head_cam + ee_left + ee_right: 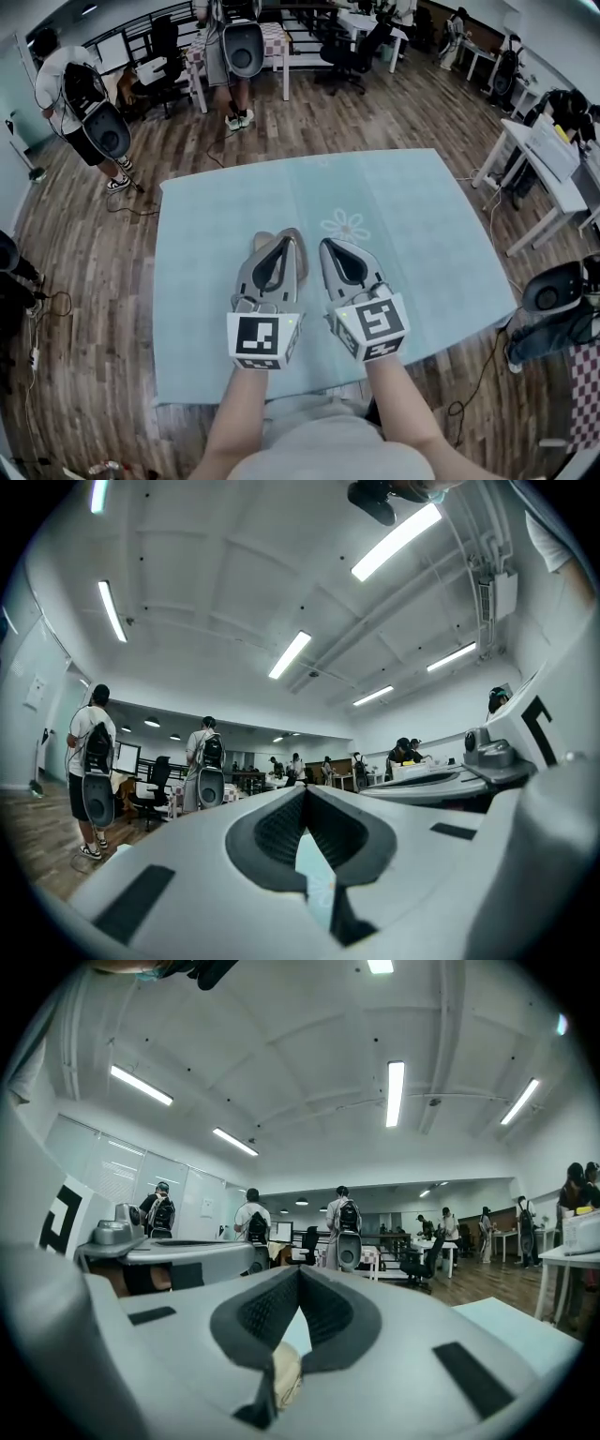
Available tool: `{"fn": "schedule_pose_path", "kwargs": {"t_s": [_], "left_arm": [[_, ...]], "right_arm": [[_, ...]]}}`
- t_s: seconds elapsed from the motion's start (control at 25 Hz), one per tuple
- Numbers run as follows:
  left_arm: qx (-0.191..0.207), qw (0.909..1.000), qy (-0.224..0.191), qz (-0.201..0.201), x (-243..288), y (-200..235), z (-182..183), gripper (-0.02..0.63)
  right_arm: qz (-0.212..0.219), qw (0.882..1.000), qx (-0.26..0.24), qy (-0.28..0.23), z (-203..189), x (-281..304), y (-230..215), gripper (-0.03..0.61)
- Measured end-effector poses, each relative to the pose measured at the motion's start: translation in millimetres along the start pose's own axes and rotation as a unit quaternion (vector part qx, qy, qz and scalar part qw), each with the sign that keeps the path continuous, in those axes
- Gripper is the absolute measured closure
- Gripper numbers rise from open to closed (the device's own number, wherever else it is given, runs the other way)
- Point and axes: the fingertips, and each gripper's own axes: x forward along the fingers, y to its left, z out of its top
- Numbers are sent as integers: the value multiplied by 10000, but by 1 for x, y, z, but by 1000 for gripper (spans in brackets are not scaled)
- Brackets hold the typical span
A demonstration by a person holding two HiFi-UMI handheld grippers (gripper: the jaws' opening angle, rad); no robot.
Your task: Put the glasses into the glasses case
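Observation:
A tan-brown glasses case (298,253) lies on the light blue tablecloth (412,216), mostly hidden under my left gripper (282,240). No glasses show in any view. Both grippers hang side by side above the middle of the table and point away from me, about level. The left gripper (305,790) is shut, tips together, with only blue cloth showing through the slit. My right gripper (334,246) also has its tips together (298,1271). A beige patch (285,1374) shows low in its slit; I cannot tell whether it is held or lies below.
A flower print (345,226) marks the cloth ahead of the grippers. Wooden floor surrounds the table. A white desk (544,173) stands at the right. People with equipment (86,103) stand at the far left, and office chairs (352,52) are at the back.

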Motion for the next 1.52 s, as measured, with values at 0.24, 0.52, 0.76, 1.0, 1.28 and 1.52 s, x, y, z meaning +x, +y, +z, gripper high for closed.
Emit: {"fn": "schedule_pose_path", "kwargs": {"t_s": [0.24, 0.52, 0.76, 1.0, 1.28, 1.52], "left_arm": [[136, 9998, -126, -23, -7, -1, 8, 606], [95, 9997, -193, -90, -4, -7, 12, 606], [147, 9996, -162, -159, -3, -13, 11, 606], [169, 9995, -189, -178, -4, -13, 13, 606], [123, 9996, -162, -177, -3, -12, 12, 606], [37, 9996, -183, -202, -4, -11, 12, 606]], "right_arm": [[97, 9997, -79, -196, 13, -1, 9, 575], [77, 9994, -213, -265, 18, -7, 4, 575], [71, 9993, -284, -243, 19, -10, 4, 575], [75, 9993, -294, -234, 20, -8, 6, 575], [103, 9992, -312, -240, 20, -8, 6, 575], [150, 9990, -359, -212, 19, -6, 10, 575]]}}
